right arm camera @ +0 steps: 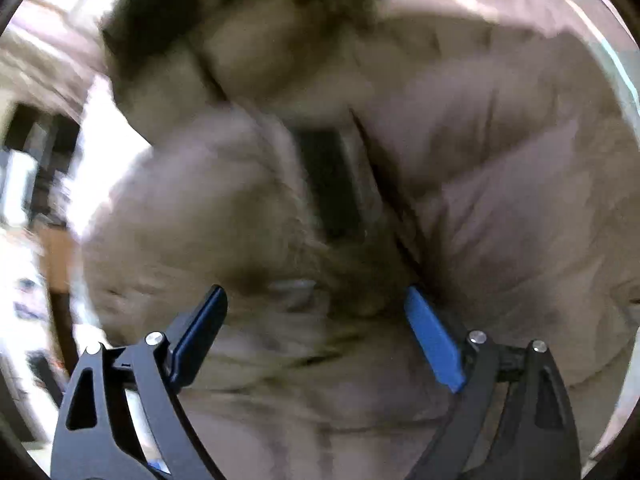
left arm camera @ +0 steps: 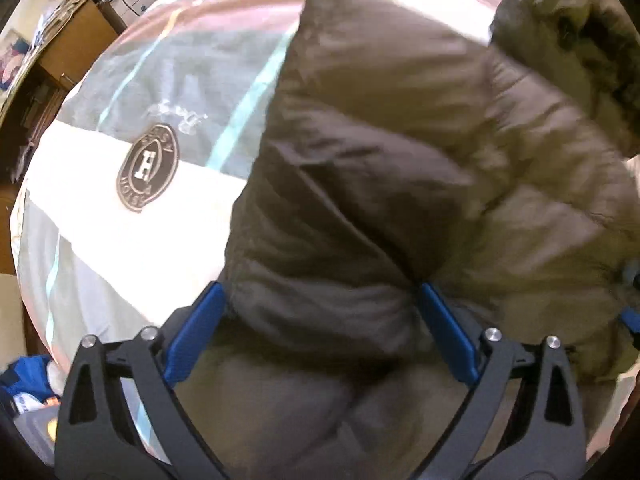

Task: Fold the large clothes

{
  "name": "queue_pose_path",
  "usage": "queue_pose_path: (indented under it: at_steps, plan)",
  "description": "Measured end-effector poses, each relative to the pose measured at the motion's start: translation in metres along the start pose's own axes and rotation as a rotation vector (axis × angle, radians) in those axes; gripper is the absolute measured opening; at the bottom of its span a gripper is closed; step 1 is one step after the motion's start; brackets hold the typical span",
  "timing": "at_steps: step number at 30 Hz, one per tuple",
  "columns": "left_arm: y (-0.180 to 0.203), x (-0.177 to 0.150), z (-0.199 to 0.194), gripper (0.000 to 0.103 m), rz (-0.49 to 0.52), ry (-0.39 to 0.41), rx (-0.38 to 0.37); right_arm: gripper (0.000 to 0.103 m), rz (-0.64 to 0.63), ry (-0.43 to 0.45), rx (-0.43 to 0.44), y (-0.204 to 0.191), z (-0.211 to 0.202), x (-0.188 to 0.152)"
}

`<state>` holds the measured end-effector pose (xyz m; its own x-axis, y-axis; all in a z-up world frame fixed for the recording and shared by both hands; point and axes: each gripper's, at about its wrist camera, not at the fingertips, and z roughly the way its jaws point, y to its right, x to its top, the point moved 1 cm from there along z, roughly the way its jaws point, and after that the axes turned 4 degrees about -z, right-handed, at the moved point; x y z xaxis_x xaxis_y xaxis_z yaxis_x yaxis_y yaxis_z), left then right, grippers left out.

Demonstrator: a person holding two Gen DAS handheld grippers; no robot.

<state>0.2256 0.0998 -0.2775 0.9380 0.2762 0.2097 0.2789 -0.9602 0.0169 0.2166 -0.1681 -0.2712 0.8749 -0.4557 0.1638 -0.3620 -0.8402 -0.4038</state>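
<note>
A large olive-brown puffer jacket (left arm camera: 380, 168) lies on a bed, its fur-trimmed hood (left arm camera: 580, 48) at the upper right. My left gripper (left arm camera: 320, 292) is open, its blue fingers spread wide over a puffy fold of the jacket. In the right wrist view the same jacket (right arm camera: 480, 160) fills the frame, blurred, with its dark zipper opening (right arm camera: 332, 184) in the middle. My right gripper (right arm camera: 316, 296) is open, jaws wide apart just above the jacket's front. Neither gripper holds any fabric.
The bed cover (left arm camera: 120, 208) is white and grey with teal stripes and a round dark badge (left arm camera: 148, 168). A wooden desk (left arm camera: 76, 44) with clutter stands at the far left. Blue items (left arm camera: 24, 380) lie off the bed's lower left edge.
</note>
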Motion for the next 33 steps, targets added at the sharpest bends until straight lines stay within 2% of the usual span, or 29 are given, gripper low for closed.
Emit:
queue_pose_path:
  at_steps: [3,5,10,11,14,15,18,20,21,22,23,26,28,31,33]
  plan:
    - [0.001,-0.014,-0.021,0.098,-0.043,-0.063,-0.151,0.091,0.033,0.117,0.142,-0.017,-0.039,0.016]
    - [0.008,-0.024,-0.031,0.098,-0.024,-0.088,-0.208,0.092,0.039,0.158,0.200,-0.021,-0.057,0.037]
    - [0.032,-0.060,-0.045,0.099,0.130,-0.090,-0.191,0.096,0.067,0.224,0.248,-0.030,-0.072,0.110]
    - [0.037,-0.058,-0.046,0.099,0.146,-0.099,-0.186,0.096,0.059,0.227,0.281,-0.027,-0.067,0.130]
    - [0.043,-0.058,-0.035,0.099,0.163,-0.128,-0.179,0.096,0.090,0.238,0.359,-0.050,-0.057,0.181]
    - [0.045,-0.057,-0.030,0.099,0.163,-0.137,-0.175,0.099,0.124,0.242,0.373,-0.061,-0.042,0.202]
    - [0.048,-0.049,-0.010,0.099,0.183,-0.167,-0.164,0.101,0.206,0.222,0.418,-0.074,-0.009,0.229]
    - [0.049,-0.044,0.001,0.099,0.186,-0.179,-0.150,0.099,0.255,0.210,0.395,-0.074,0.012,0.239]
    - [0.048,-0.042,0.005,0.099,0.182,-0.182,-0.143,0.069,0.266,0.212,0.374,-0.072,0.018,0.239]
    - [0.046,-0.040,0.009,0.099,0.173,-0.185,-0.132,0.052,0.268,0.220,0.348,-0.070,0.021,0.238]
    - [0.047,-0.035,0.014,0.099,0.163,-0.187,-0.127,0.009,0.247,0.220,0.342,-0.068,0.023,0.237]
    - [0.038,-0.027,0.015,0.099,0.104,-0.189,-0.134,0.008,0.195,0.283,0.354,-0.065,-0.003,0.225]
    - [0.029,-0.022,0.012,0.099,0.069,-0.184,-0.152,0.008,0.074,0.346,0.367,-0.074,-0.048,0.206]
    - [0.022,-0.016,0.000,0.099,0.015,-0.180,-0.196,0.008,-0.116,0.396,0.430,-0.090,-0.132,0.141]
    - [0.014,-0.015,-0.017,0.099,-0.032,-0.168,-0.245,0.008,-0.238,0.387,0.451,-0.093,-0.182,0.073]
